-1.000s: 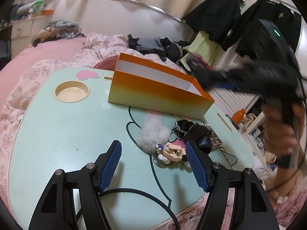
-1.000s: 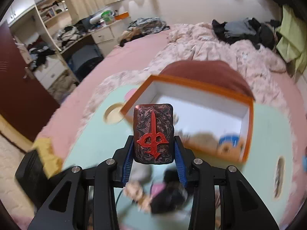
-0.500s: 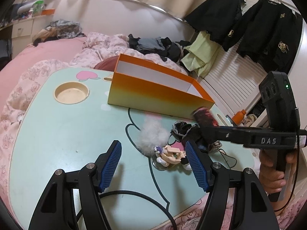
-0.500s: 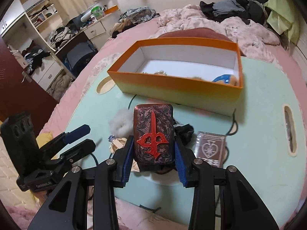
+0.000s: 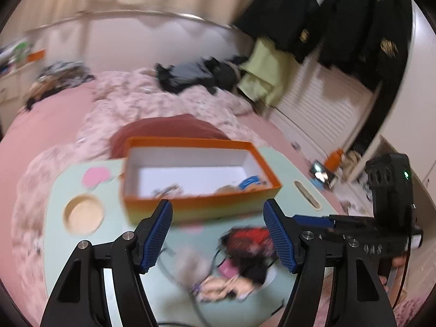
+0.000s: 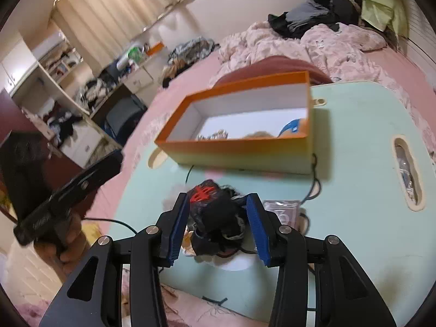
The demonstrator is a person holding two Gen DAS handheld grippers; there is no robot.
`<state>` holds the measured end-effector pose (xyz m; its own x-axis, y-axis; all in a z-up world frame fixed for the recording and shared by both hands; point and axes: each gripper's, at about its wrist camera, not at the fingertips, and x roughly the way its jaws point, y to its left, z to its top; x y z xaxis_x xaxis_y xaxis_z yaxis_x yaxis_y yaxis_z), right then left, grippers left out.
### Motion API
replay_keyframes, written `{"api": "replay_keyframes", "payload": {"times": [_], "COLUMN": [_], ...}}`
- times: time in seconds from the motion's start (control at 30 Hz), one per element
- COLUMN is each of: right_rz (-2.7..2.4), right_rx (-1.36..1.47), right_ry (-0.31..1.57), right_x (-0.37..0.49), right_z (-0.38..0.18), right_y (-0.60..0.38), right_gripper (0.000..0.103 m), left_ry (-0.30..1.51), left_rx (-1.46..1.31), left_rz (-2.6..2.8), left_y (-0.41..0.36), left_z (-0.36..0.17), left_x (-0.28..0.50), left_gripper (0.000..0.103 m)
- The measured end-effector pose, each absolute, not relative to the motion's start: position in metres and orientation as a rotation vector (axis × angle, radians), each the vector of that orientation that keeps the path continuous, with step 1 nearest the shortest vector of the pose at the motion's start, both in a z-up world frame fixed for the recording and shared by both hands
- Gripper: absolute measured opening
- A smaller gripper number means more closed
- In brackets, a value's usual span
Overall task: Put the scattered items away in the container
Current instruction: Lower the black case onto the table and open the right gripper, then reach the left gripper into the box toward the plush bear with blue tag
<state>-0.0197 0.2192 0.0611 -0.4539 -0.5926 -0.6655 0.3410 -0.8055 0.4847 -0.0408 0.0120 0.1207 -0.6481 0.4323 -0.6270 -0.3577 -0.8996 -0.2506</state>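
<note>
The orange box (image 5: 201,209) (image 6: 239,155) stands open at the back of the mint table (image 5: 81,259), with a blue item and small bits inside. My right gripper (image 6: 217,199) hovers low over the pile of loose items (image 6: 218,226), its jaws opening. The dark case with a red emblem (image 6: 207,193) (image 5: 250,235) lies tipped forward between the pads, on top of the pile, and the pads stand clear of it. My left gripper (image 5: 216,207) is open and holds nothing, raised above the table's near side in front of the box. A figurine (image 5: 223,288) lies blurred below it.
A silver card pack (image 6: 282,209) lies right of the pile. A round cup recess (image 5: 83,214) sits at the table's left, a slot (image 6: 407,171) at its right. A black cable (image 6: 313,188) runs by the box. The table rests on a pink bed with clothes behind.
My left gripper rose and now looks down into the box. My right gripper dropped to the pile, its jaws parted, and the dark case tipped out of the grip onto the pile.
</note>
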Motion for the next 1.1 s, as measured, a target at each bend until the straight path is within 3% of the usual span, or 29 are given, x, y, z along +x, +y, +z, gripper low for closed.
{"api": "replay_keyframes", "payload": {"times": [0.43, 0.53, 0.93, 1.1], "right_rz": [-2.512, -2.534, -2.517, -2.506], "right_rx": [1.169, 1.158, 1.146, 1.141], "right_ry": [-0.537, -0.598, -0.599, -0.578], "right_x": [-0.029, -0.028, -0.027, -0.024], "right_z": [0.076, 0.079, 0.079, 0.079], "right_y": [0.299, 0.317, 0.319, 0.314], "right_gripper": [0.045, 0.045, 0.045, 0.045], "left_ry": [0.030, 0.069, -0.177, -0.078], "left_rx": [-1.311, -1.375, -1.377, -1.473], "left_rz": [2.256, 2.220, 2.205, 2.156], "left_y": [0.125, 0.139, 0.118, 0.133], "left_z": [0.098, 0.083, 0.076, 0.061], "left_x": [-0.144, -0.155, -0.165, -0.170], "left_gripper": [0.068, 0.061, 0.055, 0.054]}}
